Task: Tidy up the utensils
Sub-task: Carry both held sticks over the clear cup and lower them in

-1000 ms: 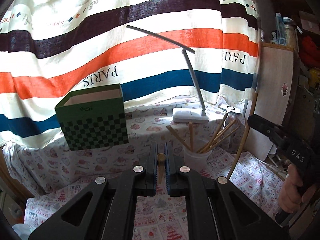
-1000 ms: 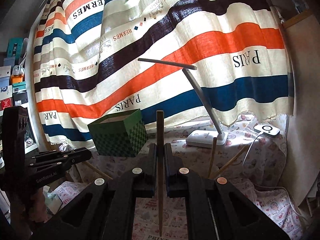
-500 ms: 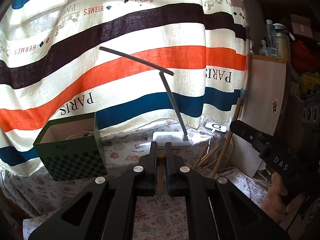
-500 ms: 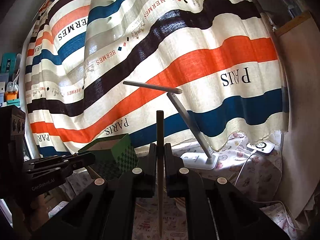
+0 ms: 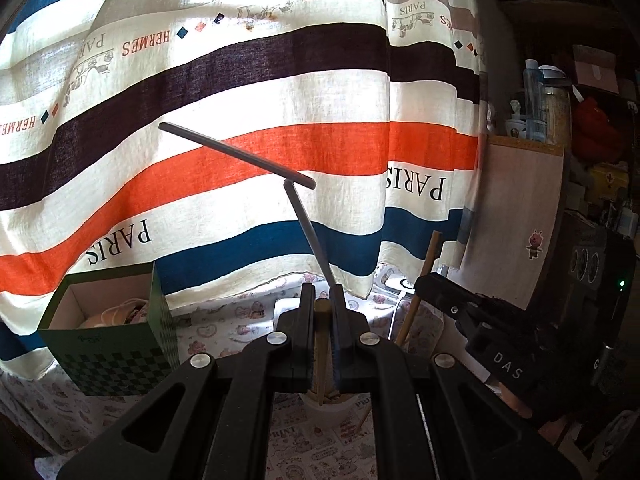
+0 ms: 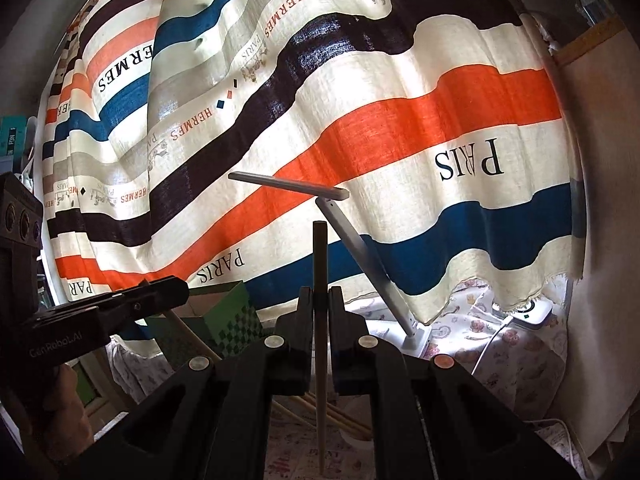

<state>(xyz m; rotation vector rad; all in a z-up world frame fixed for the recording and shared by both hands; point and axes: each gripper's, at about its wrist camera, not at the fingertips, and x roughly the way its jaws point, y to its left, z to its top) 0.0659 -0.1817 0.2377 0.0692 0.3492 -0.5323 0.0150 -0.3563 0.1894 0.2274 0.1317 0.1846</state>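
Observation:
My left gripper (image 5: 322, 300) is shut on a wooden chopstick (image 5: 321, 344) held upright, its lower end just over a white cup (image 5: 328, 408) that is mostly hidden under the gripper body. My right gripper (image 6: 320, 300) is shut on another wooden chopstick (image 6: 320, 264), upright, with its tapered tip pointing down over several chopsticks (image 6: 340, 416) below. The right gripper also shows in the left wrist view (image 5: 472, 320) with its chopstick (image 5: 424, 276) beside the cup. The left gripper shows in the right wrist view (image 6: 120, 312).
A green checkered box (image 5: 116, 344) stands at the left on the patterned tablecloth (image 5: 320, 456). A white desk lamp (image 5: 308, 236) stands behind the cup. A striped curtain (image 5: 240, 100) hangs at the back. A white charger with cable (image 6: 528, 312) lies at the right.
Both grippers have risen and tilted upward; the cup has slid down out of sight under the left gripper. The right gripper has come closer to the left. Both keep their chopsticks.

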